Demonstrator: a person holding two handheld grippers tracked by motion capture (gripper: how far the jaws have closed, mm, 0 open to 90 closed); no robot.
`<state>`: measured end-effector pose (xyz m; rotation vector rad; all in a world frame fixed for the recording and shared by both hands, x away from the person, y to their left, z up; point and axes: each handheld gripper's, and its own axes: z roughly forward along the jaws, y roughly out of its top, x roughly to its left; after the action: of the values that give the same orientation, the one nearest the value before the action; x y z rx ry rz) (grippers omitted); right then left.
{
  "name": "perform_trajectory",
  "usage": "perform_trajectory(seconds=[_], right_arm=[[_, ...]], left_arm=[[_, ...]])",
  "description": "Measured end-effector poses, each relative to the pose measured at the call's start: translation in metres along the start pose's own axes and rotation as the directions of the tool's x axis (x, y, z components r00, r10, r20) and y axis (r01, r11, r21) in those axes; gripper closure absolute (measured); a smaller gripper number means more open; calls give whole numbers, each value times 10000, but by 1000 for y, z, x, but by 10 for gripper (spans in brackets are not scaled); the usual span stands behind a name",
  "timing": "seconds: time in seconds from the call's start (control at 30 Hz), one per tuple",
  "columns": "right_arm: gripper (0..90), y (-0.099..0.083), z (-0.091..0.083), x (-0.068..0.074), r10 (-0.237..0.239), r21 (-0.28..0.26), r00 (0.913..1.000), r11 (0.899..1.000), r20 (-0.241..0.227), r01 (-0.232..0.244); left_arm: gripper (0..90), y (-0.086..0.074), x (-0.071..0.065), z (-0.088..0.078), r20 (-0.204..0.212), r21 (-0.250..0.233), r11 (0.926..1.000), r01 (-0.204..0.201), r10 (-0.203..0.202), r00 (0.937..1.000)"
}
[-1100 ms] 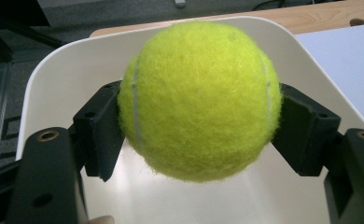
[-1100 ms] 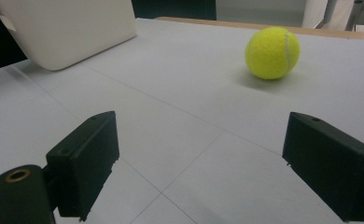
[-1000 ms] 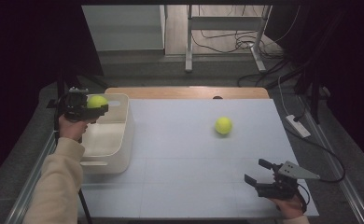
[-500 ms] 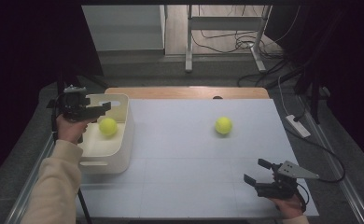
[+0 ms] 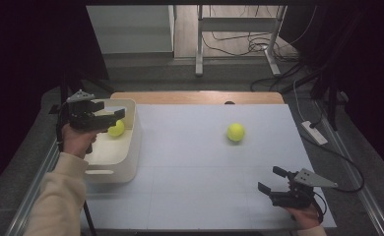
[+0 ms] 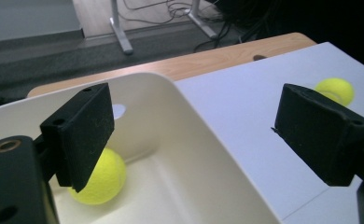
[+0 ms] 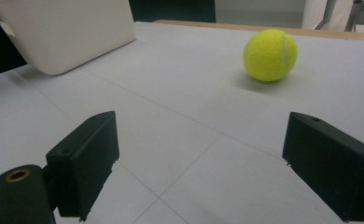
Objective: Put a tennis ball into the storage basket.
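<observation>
Holding my left gripper [image 5: 112, 117] over the white bin [image 5: 131, 147], its jaws just opened and empty, I see one tennis ball [image 6: 98, 179] lying inside the bin, while my right gripper [image 5: 271, 186] rests wide open and empty, well apart from the second ball [image 5: 236, 132] on the table [image 5: 195, 196].

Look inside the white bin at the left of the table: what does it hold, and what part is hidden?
The white bin holds one tennis ball on its floor. The left gripper hangs open above, covering part of the ball and some of the floor.
</observation>
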<state>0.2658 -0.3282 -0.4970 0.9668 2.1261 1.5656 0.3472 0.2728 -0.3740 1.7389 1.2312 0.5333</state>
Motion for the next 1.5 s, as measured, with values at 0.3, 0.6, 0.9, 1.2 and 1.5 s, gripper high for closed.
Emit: perform_trajectory(seconds=[0.3, 0.6, 0.9, 1.2, 1.5], right_arm=[[107, 1, 3, -2, -14, -6, 10000, 10000, -17, 14], [107, 2, 2, -2, 25, -10, 10000, 10000, 81, -25], [108, 0, 0, -3, 30, -28, 10000, 10000, 35, -30], [109, 0, -2, -3, -4, -73, 10000, 10000, 27, 5], [109, 0, 0, -3, -33, 6, 10000, 10000, -8, 33]], left_arm=[[130, 0, -26, -3, 669, -286, 9981, -538, 556, 9962], [131, -1, -41, -2, 1229, -454, 9957, -810, 860, 9887], [131, -1, -62, 3, 1842, -525, 9926, -1093, 1172, 9759], [130, -1, -84, 6, 2369, -711, 9886, -1329, 1461, 9605], [130, -5, -100, 11, 2734, -749, 9850, -1551, 1699, 9468]])
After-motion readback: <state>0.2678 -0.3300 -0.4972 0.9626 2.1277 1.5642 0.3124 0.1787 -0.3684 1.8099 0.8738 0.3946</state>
